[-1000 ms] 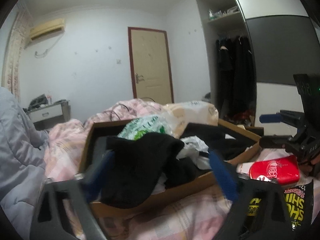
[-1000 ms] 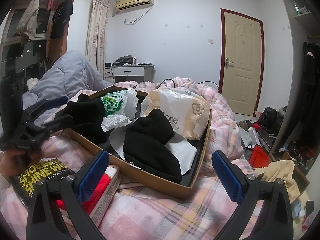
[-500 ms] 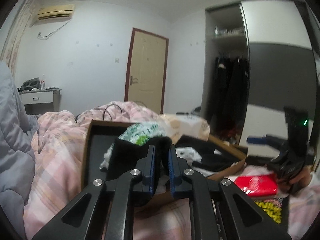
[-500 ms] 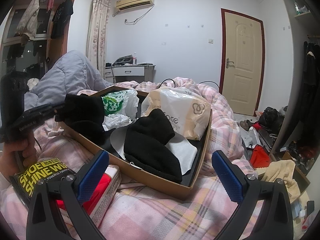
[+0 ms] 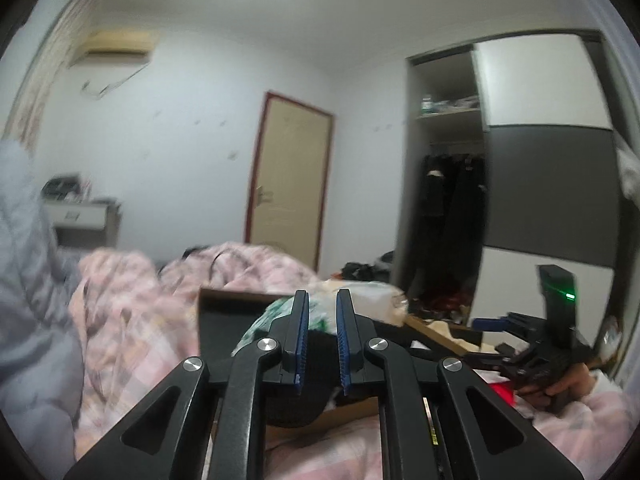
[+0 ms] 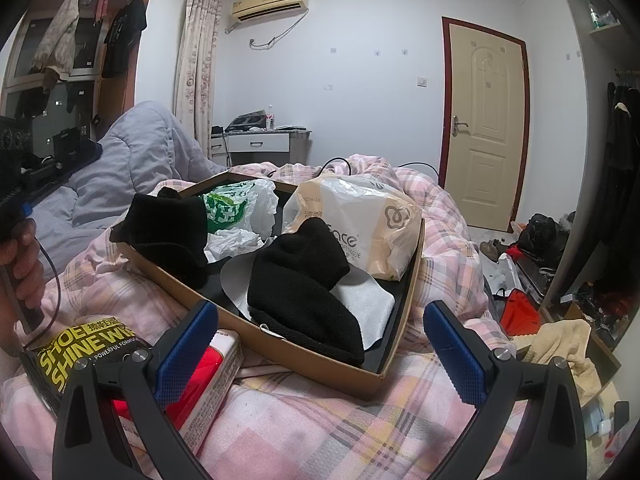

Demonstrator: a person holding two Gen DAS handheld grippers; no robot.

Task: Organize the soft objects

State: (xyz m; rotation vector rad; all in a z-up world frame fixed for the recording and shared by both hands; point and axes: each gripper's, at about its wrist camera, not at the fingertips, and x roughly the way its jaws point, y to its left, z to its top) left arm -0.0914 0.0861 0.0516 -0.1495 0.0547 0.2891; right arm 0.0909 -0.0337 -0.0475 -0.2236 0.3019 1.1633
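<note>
Nearest in the right wrist view, the right gripper [image 6: 320, 356] hangs over a pink checked quilt [image 6: 320, 432], its blue pads spread wide with nothing between them. By its left finger lie a red and white pack [image 6: 208, 372] and a black pouch [image 6: 80, 344] with yellow lettering.

Just beyond sits a shallow cardboard box [image 6: 320, 364] with a dark inside, open on the quilt. In it, nearest, a black knit hat [image 6: 304, 292] lies slumped on a white sheet [image 6: 360, 300]. Behind the hat a beige tissue bag [image 6: 360, 212] leans on the right wall. A green and white plastic bag [image 6: 236, 208] fills the far left corner, with crumpled white plastic in front of it.

At the box's left edge is a second black knit piece [image 6: 168, 232], thick and folded, its lower part draped over the box rim. The left gripper [image 5: 320, 340] is closed on it: in the left wrist view the blue pads stand narrowly apart with the dark knit bunched low between and beneath them. That view is blurred. A hand [image 6: 20, 264] grips the handle at the far left edge.

Farther off, a grey duvet [image 6: 132, 156] is heaped left of the box. Behind stand a white desk [image 6: 260, 144], a curtain [image 6: 196, 60], an air conditioner [image 6: 272, 0] and a beige door [image 6: 484, 128]. Clothes and bags litter the floor [image 6: 540, 240] at right.
</note>
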